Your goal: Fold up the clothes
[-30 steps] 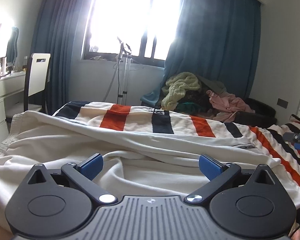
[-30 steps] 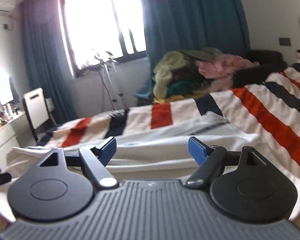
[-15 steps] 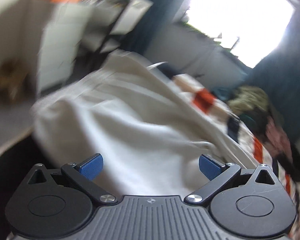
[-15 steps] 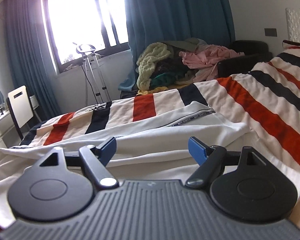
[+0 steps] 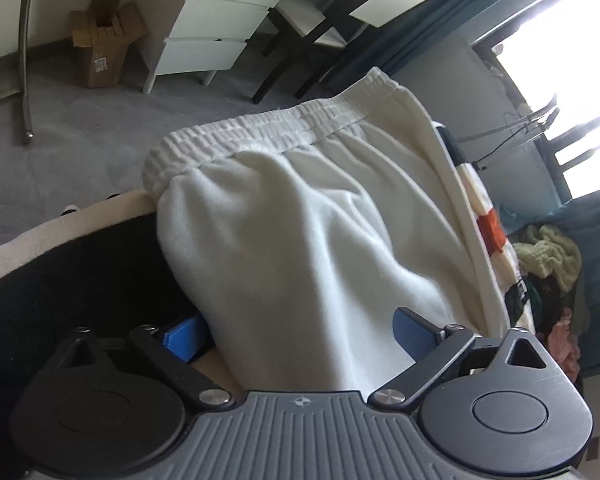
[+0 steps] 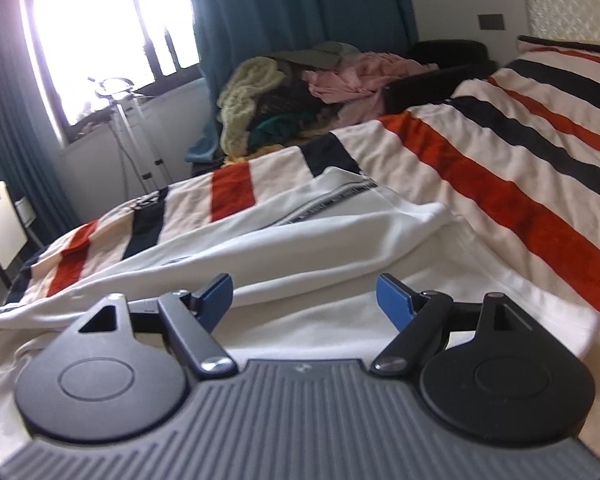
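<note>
Cream-white sweatpants [image 5: 320, 220] lie over the corner of the striped bed. Their ribbed elastic waistband [image 5: 268, 128] hangs at the bed's end. My left gripper [image 5: 300, 332] is open, its blue pads either side of the cloth below the waistband, the view rolled sideways. In the right wrist view the pants' legs [image 6: 260, 236] stretch across the striped bedspread [image 6: 520, 184], with a printed side stripe. My right gripper [image 6: 304, 300] is open just in front of the leg ends, holding nothing.
A pile of clothes [image 6: 300, 92] sits on a dark seat by the teal curtains. A white chair [image 5: 364, 4], white drawers [image 5: 220, 24] and a cardboard box [image 5: 104, 44] stand on the grey floor beside the bed. A stand [image 6: 128, 128] is under the window.
My left gripper has swung down and rolled toward the waistband end of the pants at the bed's corner. My right gripper has dropped lower toward the leg ends. Both stay open.
</note>
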The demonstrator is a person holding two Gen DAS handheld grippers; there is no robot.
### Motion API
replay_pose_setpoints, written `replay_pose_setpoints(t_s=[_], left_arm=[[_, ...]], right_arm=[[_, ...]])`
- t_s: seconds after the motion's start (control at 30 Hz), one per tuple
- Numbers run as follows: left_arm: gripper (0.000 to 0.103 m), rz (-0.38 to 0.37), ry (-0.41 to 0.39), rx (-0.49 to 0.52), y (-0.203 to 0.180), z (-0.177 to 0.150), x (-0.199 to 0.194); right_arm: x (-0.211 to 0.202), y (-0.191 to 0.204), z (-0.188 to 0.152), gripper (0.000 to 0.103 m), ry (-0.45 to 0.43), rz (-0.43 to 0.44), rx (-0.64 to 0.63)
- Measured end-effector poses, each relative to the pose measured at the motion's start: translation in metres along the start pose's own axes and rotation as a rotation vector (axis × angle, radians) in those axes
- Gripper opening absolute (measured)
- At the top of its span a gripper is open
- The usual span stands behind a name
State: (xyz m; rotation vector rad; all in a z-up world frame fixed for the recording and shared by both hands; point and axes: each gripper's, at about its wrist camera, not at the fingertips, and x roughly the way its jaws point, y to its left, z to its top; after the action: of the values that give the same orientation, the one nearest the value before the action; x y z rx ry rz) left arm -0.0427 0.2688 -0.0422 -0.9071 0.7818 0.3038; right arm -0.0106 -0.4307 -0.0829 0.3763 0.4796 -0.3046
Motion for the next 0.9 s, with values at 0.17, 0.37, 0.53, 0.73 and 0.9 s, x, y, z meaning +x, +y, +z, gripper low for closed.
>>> replay_pose_setpoints(t_s=[0.17, 0.37, 0.53, 0.73, 0.9], left_arm=[[0.090, -0.155, -0.058, 0.013, -0.006, -0.003, -0.013], [0.079, -0.120, 0.006, -0.039, 0.004, -0.001, 0.001], [0.062, -0.111, 0.064, -0.085, 0.018, 0.009, 0.014], [0.024, -0.125, 0.026, 0.008, 0.020, 0.011, 0.013], [0.012, -0.172, -0.059, 0.069, 0.010, 0.007, -0.006]], right_arm=[[0.003, -0.008, 0.001, 0.080, 0.017, -0.030, 0.030], [0.003, -0.020, 0.002, 0.080, 0.019, -0.079, 0.077], [0.006, -0.044, 0.002, 0.080, 0.036, -0.141, 0.195], [0.009, -0.073, -0.001, 0.080, 0.048, -0.225, 0.347], [0.003, -0.097, -0.008, 0.080, 0.032, -0.317, 0.466]])
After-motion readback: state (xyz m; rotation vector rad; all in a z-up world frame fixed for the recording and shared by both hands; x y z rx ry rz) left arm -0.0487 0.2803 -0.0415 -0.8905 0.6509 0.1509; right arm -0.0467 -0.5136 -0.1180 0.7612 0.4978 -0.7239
